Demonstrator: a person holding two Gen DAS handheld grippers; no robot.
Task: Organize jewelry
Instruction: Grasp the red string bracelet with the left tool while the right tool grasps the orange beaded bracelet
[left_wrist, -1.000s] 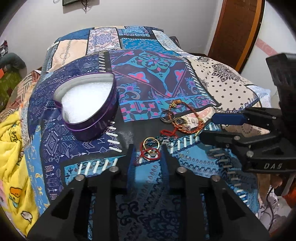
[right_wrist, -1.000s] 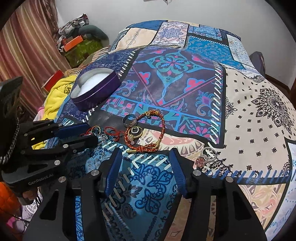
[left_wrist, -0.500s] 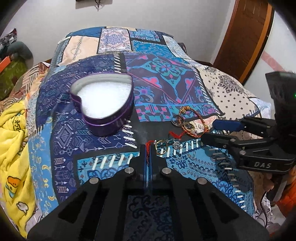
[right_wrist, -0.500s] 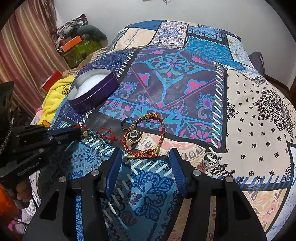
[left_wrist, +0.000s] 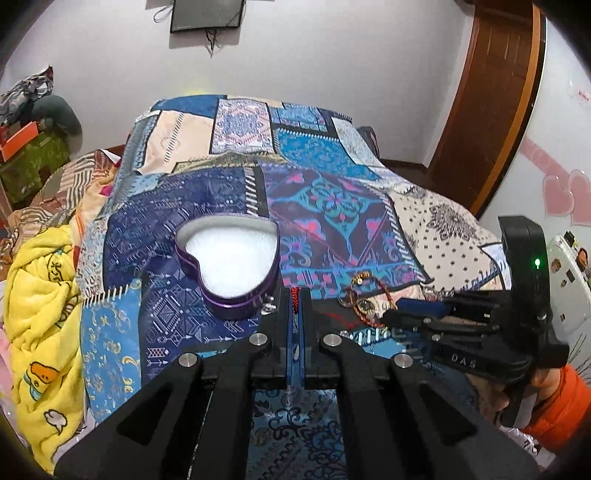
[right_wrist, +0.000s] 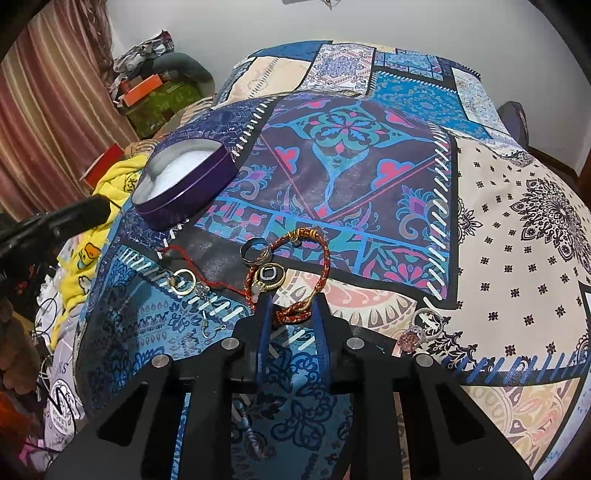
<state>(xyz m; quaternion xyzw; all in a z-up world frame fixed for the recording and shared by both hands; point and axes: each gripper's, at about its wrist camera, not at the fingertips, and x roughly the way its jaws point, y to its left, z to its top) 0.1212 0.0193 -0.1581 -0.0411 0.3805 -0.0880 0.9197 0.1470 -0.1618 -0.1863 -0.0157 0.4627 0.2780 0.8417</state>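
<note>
Purple tin: heart-shaped tin (left_wrist: 227, 266) with white padding inside, lid off — just ahead and to the left of the left gripper (left_wrist: 294, 295), its wall near the fingertips.
Left gripper: jaws pressed together on a red cord (left_wrist: 294, 298) that shows in the narrow slit between the blue pads.
Red cord's trail: in the right wrist view the cord (right_wrist: 186, 260) runs across the patchwork bedspread (right_wrist: 498, 229) to a gold ring (right_wrist: 183, 281), ahead and left of the right gripper (right_wrist: 291, 308).
Right gripper: jaws partly apart, astride the near end of a red-and-gold braided bracelet (right_wrist: 295, 314) — whether the pads touch it, I cannot tell.
Inside the bracelet loop: a dark round pendant (right_wrist: 271, 275); a silver ring (right_wrist: 253, 253) just beyond it.
Right of that gripper: a pink-stone ring (right_wrist: 415, 334), apart on the bedspread.
</note>
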